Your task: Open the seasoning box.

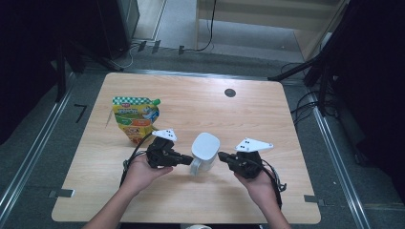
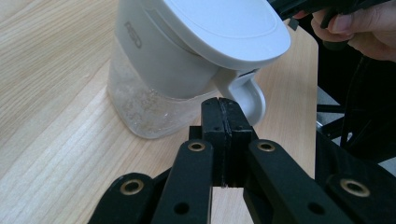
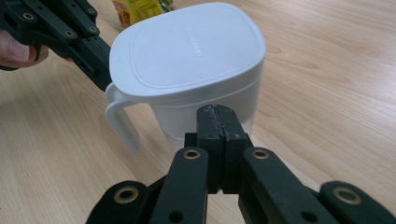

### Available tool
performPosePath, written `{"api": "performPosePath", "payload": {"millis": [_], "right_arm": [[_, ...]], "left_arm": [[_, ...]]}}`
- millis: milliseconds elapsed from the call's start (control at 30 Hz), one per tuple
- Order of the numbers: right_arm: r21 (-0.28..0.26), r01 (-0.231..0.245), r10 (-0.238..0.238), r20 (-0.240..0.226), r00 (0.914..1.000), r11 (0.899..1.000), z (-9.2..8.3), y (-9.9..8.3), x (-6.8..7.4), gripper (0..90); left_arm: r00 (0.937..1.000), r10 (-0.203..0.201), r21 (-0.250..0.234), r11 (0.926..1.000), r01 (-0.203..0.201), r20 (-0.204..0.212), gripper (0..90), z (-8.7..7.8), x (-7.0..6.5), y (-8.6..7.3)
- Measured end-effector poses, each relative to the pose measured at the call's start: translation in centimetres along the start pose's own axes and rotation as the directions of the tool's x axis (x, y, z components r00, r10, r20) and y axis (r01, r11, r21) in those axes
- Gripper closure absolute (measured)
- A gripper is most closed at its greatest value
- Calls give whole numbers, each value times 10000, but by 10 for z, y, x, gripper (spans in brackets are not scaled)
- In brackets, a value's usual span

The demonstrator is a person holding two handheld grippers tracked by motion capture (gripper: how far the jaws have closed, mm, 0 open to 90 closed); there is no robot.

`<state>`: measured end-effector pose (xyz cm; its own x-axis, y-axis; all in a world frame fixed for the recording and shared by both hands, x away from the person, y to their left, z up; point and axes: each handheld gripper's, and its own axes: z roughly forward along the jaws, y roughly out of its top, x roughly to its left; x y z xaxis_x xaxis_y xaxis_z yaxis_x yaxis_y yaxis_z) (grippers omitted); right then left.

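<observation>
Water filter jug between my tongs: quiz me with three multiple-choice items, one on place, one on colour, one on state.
1. The snack pouch lies where from the water filter jug?
A. far left
B. near right
C. on its lid

2. The jug's lid is
A. blue
B. white
C. black

3. The left tongs and right tongs are
A. both open
B. one open
C. both shut

Answers: 1 A, the high view puts the pouch left and farther back; 2 B, the right gripper view shows a white lid; 3 C, each gripper view shows its jaws pressed together, empty.
</observation>
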<state>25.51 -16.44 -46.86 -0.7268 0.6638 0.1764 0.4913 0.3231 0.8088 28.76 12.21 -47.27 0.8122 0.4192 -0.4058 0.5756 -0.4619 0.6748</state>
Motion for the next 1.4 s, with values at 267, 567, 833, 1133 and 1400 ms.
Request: {"api": "performPosePath", "payload": {"millis": [267, 567, 833, 1133, 1400], "right_arm": [[231, 164, -163, -60, 9998, 9996, 11, 4, 4, 900], [273, 258, -260, 54, 9996, 9993, 25, 7, 8, 900], [466, 216, -213, -70, 9997, 9987, 22, 8, 13, 900], [261, 106, -91, -558, 9984, 9996, -3, 5, 34, 900], [538, 403, -356, -856, 9957, 9977, 16, -4, 59, 900]], "left_arm": [[9997, 163, 103, 9998, -165, 202, 900, 5, -6, -2], [9991, 261, -183, 9995, -255, 327, 900, 10, -17, -1], [9989, 242, -138, 9996, -237, 412, 900, 4, -19, 1], [9991, 282, -139, 9995, -277, 317, 853, -20, -14, 3], [9986, 405, -23, 9992, -404, 343, 689, -34, -7, 3]]}}
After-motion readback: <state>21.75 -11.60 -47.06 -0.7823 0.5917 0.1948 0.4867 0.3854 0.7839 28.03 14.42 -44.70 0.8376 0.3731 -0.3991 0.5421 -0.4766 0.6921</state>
